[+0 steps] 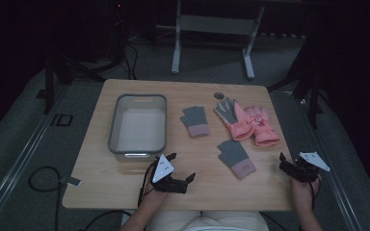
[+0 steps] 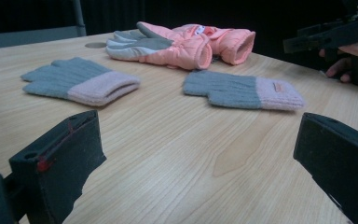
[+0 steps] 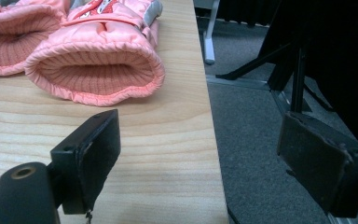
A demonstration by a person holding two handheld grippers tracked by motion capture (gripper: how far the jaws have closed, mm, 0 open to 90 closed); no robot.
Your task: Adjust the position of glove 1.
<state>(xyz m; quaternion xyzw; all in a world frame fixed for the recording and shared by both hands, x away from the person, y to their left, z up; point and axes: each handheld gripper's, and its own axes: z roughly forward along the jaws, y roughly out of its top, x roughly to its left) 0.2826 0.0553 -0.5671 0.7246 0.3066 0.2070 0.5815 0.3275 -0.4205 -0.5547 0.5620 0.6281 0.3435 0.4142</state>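
Two grey knit gloves (image 1: pixel 236 157) with pink cuffs and a pink padded pair (image 1: pixel 250 122) lie flat toward the desk's (image 1: pixel 125 192) right edge. Grey bin (image 1: pixel 138 123) sits left. Left gripper (image 1: pixel 182 169) and right gripper (image 1: pixel 285 162) both have jaws apart, holding nothing.

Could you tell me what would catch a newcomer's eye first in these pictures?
Probably the pink padded gloves, lying side by side at the far right of the wooden table, the one bright colour in a dim room. Next come two grey knit gloves with pink cuffs, one mid-table and one nearer the person, and the empty grey bin on the left.
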